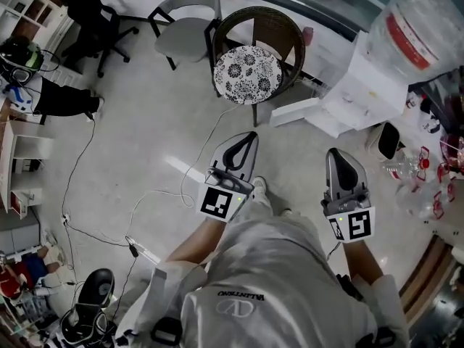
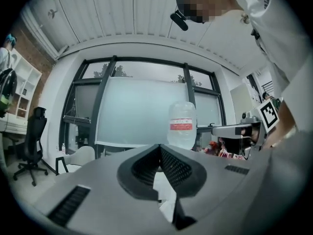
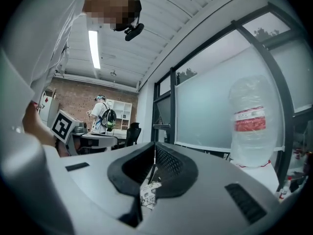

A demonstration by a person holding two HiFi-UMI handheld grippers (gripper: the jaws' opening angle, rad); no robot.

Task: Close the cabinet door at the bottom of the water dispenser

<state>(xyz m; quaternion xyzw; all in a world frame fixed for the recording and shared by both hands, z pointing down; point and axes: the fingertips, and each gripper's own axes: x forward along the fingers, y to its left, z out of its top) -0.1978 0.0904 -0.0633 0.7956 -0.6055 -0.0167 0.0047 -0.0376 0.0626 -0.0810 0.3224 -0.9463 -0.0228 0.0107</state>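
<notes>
Our left tool (image 1: 249, 140) is closed and empty. Farther off, the cabinet door (image 1: 296, 113) appears to jut open from the water dispenser (image 1: 360, 85) at far right. Our right tool (image 1: 336, 156), also closed and empty, is well apart from it. We judge the closing not yet begun.

"valentino" on the shirt (image 1: 275, 267).

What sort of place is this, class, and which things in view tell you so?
Most likely an office or shared workroom: a black swivel chair on castors, white shelving along the wall, and a water dispenser with a large bottle on top.
</notes>
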